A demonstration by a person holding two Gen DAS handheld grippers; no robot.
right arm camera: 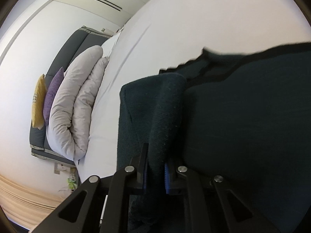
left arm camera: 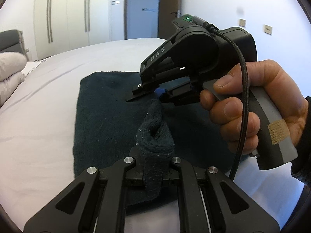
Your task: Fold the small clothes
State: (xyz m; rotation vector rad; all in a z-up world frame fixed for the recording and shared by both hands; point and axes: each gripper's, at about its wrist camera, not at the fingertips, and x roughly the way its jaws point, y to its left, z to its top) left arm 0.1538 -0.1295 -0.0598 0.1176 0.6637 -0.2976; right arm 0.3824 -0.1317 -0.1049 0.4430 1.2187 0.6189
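Note:
A dark teal knitted garment (left arm camera: 108, 120) lies spread on the white bed (left arm camera: 38, 116). My left gripper (left arm camera: 153, 167) is shut on a bunched edge of the garment at its near side and lifts it into a ridge. My right gripper (left arm camera: 149, 97), held in a hand, is over the middle of the garment with its jaws close together. In the right wrist view the right gripper (right arm camera: 155, 172) is shut on a fold of the same garment (right arm camera: 243, 126) between its blue pads (right arm camera: 167, 178).
A folded grey duvet (right arm camera: 77, 104) lies at the head of the bed, with a purple cushion (right arm camera: 53, 95) and a yellow cushion (right arm camera: 38, 101) against the dark headboard. Wardrobe doors (left arm camera: 58, 19) and an open doorway (left arm camera: 141, 7) stand beyond the bed.

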